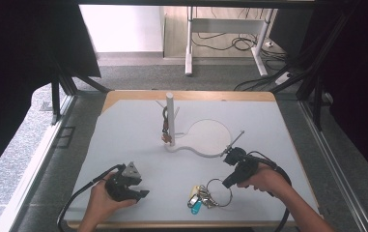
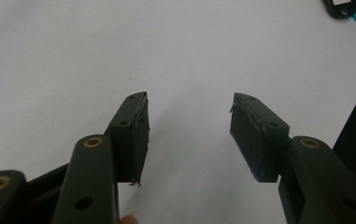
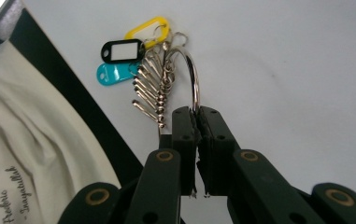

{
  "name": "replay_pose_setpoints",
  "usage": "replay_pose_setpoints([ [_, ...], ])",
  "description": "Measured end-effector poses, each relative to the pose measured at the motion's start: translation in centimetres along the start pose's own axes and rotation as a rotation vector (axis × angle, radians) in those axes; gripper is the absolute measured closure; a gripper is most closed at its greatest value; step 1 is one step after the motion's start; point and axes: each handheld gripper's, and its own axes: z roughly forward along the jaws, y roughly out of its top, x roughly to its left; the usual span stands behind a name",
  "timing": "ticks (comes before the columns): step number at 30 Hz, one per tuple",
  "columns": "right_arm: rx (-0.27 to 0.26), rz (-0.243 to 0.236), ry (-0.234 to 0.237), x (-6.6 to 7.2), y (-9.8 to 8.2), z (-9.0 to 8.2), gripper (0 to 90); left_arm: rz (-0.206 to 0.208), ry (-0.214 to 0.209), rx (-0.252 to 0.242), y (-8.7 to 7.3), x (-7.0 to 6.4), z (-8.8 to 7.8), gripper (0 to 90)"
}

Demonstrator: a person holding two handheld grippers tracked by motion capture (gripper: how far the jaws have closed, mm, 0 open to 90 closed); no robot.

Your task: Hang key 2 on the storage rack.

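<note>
While right gripper [image 3: 196, 114] pinches key ring [image 3: 193, 79], left gripper [image 2: 189, 135] wide; stand [image 1: 170, 118] well apart.

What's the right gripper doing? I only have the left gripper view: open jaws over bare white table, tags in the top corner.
Observer: The right gripper has its jaws shut on the big metal ring of a key bunch.
Operator: Is the bunch off the table?
Observer: Can't tell about the pinched end; in the high view the tags and keys look to lie on the table, near its front edge.
Operator: What's on the ring?
Observer: The right gripper view shows a row of small silver keys, plus yellow, black and teal tags.
Operator: Anywhere to hang it?
Observer: Possibly. A white upright post stands mid-table on a curved base, with something small already hanging on it.
</note>
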Motion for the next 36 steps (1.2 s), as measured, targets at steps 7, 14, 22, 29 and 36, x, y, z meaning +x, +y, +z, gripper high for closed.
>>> replay_pose_setpoints([
  [7, 0.048, -0.027, 0.044, 0.8, 0.3, 0.9, 86.3, 0.003, 0.001, -0.001, 0.0, 0.0, -0.1, 47.8],
  [14, 0.057, -0.045, 0.061, 1.0, 0.6, 1.1, 87.5, 0.006, 0.003, 0.001, 0.0, 0.1, -0.1, 47.8],
  [22, 0.065, -0.059, 0.032, 1.1, 1.2, -0.9, 87.5, 0.001, 0.003, 0.004, 0.0, -0.1, 0.1, 47.9],
  [29, 0.093, -0.075, -0.010, 0.9, 2.3, -3.5, 87.6, 0.001, 0.010, -0.006, -0.1, 0.0, 0.1, 48.2],
  [36, 0.098, -0.051, -0.074, 0.2, 3.3, -6.9, 87.6, 0.002, 0.008, -0.002, 0.0, 0.0, 0.1, 48.2],
])
